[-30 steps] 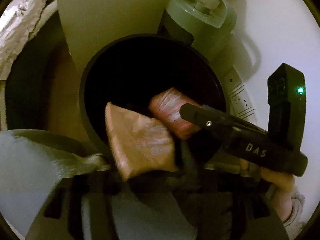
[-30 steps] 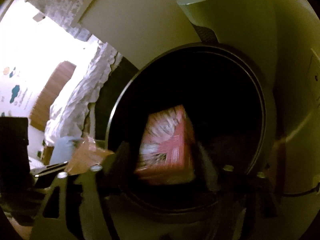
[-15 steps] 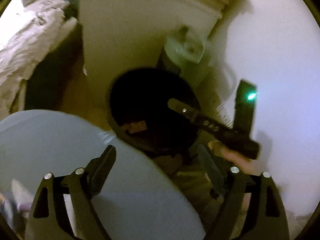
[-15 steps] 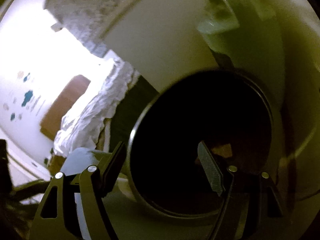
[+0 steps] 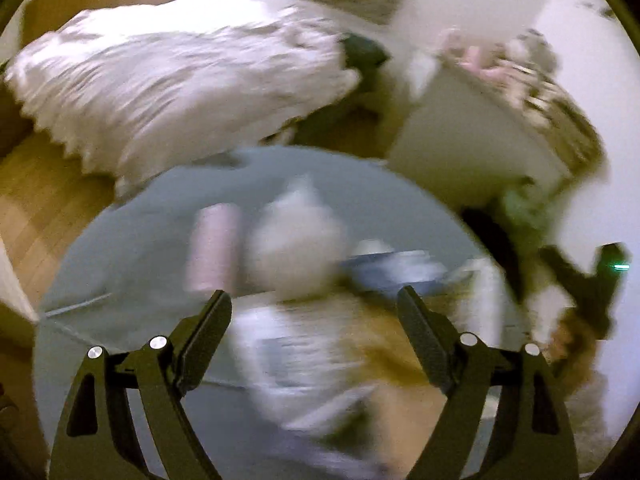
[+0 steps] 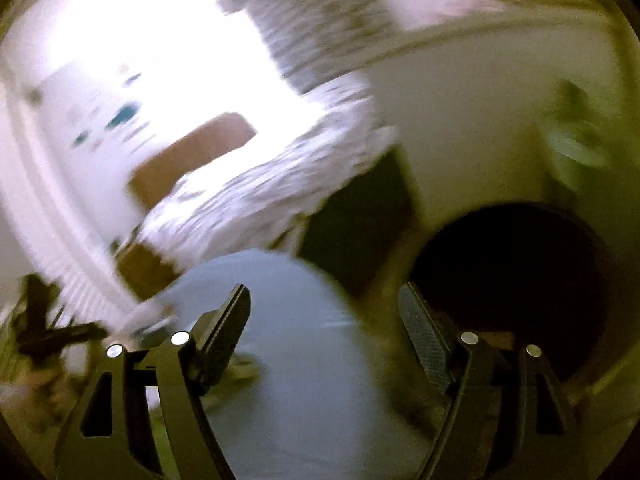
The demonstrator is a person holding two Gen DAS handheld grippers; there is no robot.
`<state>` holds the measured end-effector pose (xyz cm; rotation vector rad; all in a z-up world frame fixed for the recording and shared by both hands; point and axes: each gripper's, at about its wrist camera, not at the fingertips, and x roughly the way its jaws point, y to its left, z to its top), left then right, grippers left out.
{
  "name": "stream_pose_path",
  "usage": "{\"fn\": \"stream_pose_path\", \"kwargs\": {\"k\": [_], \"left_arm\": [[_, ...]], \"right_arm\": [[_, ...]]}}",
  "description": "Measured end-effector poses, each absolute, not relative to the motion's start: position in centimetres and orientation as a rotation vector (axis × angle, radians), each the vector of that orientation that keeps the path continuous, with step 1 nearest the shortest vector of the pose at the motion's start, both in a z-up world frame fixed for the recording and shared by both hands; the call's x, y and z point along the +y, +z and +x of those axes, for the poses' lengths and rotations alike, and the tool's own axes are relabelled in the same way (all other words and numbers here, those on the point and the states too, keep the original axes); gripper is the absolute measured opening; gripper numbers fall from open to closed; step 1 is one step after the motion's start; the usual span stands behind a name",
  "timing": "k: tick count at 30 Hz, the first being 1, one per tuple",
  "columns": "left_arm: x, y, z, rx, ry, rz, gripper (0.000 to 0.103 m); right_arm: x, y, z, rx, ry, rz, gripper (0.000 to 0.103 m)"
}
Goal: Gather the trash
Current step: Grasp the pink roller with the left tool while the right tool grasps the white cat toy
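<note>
Both views are motion-blurred. My left gripper (image 5: 314,304) is open and empty above a round grey table (image 5: 132,248). On the table lie a pale pink can-like item (image 5: 214,250), a white crumpled lump (image 5: 296,248), a blue-and-white wrapper (image 5: 394,270) and flat papers (image 5: 320,356). My right gripper (image 6: 324,300) is open and empty; it also shows at the right edge of the left wrist view (image 5: 584,280). The black round trash bin (image 6: 516,284) stands to its right, beside the grey table (image 6: 304,380). The left gripper shows at the left edge (image 6: 52,332).
A bed with a white ruffled cover (image 5: 172,84) stands behind the table on a wooden floor (image 5: 44,204). A white cabinet (image 5: 472,140) with clutter on top stands at the right by the white wall (image 5: 592,120). A pale green jug (image 6: 576,148) is behind the bin.
Both grippers dropped their pink packets into the bin, opened, and pulled back. The left view has swung from the bin to the grey table; the right view has swung left, bin now at right.
</note>
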<state>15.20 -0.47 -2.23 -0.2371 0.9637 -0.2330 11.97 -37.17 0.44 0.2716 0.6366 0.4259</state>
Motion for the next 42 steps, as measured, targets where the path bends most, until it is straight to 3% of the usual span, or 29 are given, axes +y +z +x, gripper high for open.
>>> {"fn": "stream_pose_path", "kwargs": {"k": [3,5,17,21,23,25,31,37,39,42], "left_arm": [[1.7,-4.5,16.7,1.004,-0.231,-0.238,0.064],[1.9,-5.3,17.9,1.009,-0.245,-0.217,0.060],[4.8,-6.1,20.2,0.984,-0.269,-0.207,0.060],[4.3,-6.4,20.8,0.980,-0.284,-0.157,0.048],[4.2,-6.4,20.9,0.976,-0.287,-0.141,0.047],[4.2,-6.5,20.8,0.972,-0.287,-0.130,0.047],[4.1,-6.5,20.6,0.963,-0.268,-0.130,0.049],[2.5,-6.4,21.0,0.974,-0.248,-0.044,0.047],[2.3,-6.5,21.2,0.972,-0.238,-0.031,0.030],[2.5,-6.4,21.3,0.970,-0.232,-0.069,0.028]], "right_arm": [[-30.4,2.9,12.8,0.686,0.571,0.107,0.076],[-26.6,3.8,13.1,0.718,0.636,0.026,0.076],[-9.8,1.8,20.1,1.003,0.768,-0.157,0.075],[-5.3,-0.5,22.1,1.092,0.758,-0.227,0.070],[-3.5,-1.7,22.8,1.130,0.748,-0.276,0.068],[-2.9,-2.7,23.6,1.172,0.756,-0.255,0.067],[-3.2,-2.2,23.3,1.143,0.797,-0.229,0.036],[-9.9,2.3,22.4,0.973,0.750,0.035,0.034],[-12.4,3.4,21.9,0.929,0.775,0.132,0.034],[-16.4,4.8,20.6,0.861,0.866,0.312,0.034]]}}
